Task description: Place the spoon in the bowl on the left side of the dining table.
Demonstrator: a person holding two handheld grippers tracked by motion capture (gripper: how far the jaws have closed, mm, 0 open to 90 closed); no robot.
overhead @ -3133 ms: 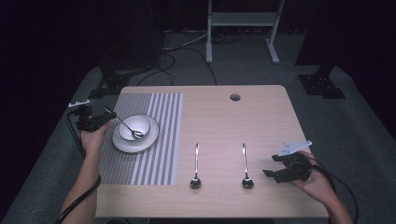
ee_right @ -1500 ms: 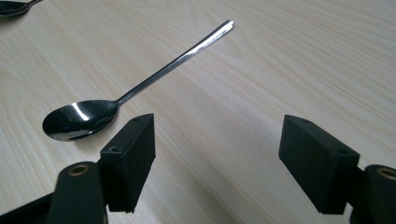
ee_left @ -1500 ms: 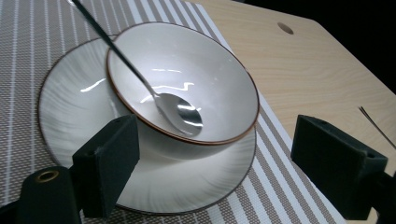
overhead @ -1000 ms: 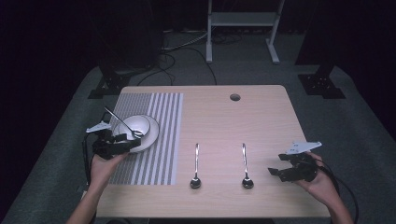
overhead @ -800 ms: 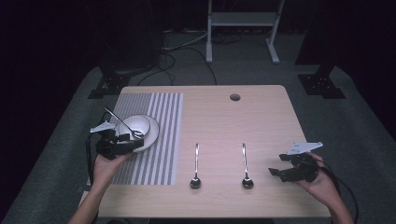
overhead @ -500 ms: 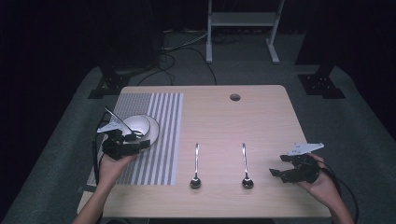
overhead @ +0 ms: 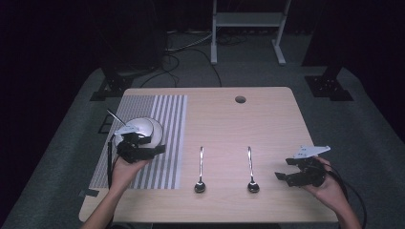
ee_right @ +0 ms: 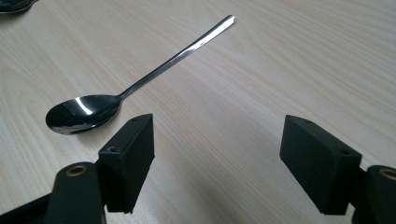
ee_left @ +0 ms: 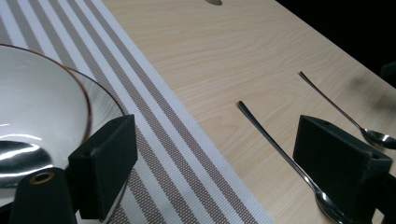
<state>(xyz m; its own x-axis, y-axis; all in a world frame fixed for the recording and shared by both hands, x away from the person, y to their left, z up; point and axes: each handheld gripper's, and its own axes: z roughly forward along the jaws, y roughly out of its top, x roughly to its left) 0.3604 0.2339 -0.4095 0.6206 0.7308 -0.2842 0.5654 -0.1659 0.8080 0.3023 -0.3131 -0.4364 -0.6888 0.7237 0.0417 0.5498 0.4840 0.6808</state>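
Observation:
A white bowl [overhead: 141, 129] stands on a striped placemat [overhead: 167, 114] at the table's left, and a spoon [overhead: 111, 115] rests in it with its handle sticking out to the back left. My left gripper [overhead: 154, 147] hovers open at the bowl's near rim, pointing right; its own view has the bowl [ee_left: 42, 102] by the left jaw. Two more spoons [overhead: 200, 169] [overhead: 250, 168] lie side by side on the bare wood. My right gripper [overhead: 284, 169] is open and empty just right of the right spoon [ee_right: 135, 86].
A round cable hole [overhead: 240, 99] sits near the table's far edge. The wooden table [overhead: 267, 124] has bare room across its middle and back right. Stands and cables lie on the floor behind it.
My left gripper has swung from the bowl's left side round to its near rim, now pointing right. The right gripper has barely shifted. The spoons have not moved.

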